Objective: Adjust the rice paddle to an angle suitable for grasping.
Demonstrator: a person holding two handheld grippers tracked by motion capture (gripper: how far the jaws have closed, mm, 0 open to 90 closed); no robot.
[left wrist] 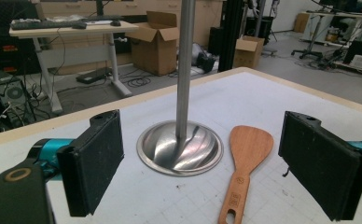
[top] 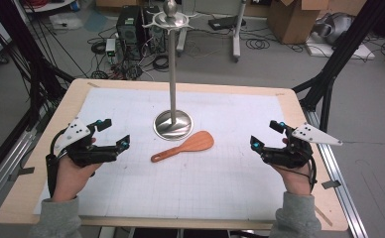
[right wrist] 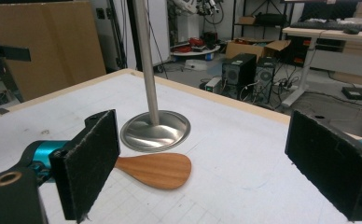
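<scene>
Two grippers, left gripper (top: 113,133) and right gripper (top: 266,134), both with jaws wide apart, holding nothing. One wooden spatula (top: 185,146) lies just beside one metal stand (top: 173,124) base, between the grippers.

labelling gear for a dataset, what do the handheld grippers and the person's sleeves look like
Both the left gripper and the right gripper are black, with teal accents near the jaws, flat black rectangular pads, and a grey three-cornered plate with dark dots on top. A black cable trails from each. The person wears grey sleeves.
</scene>
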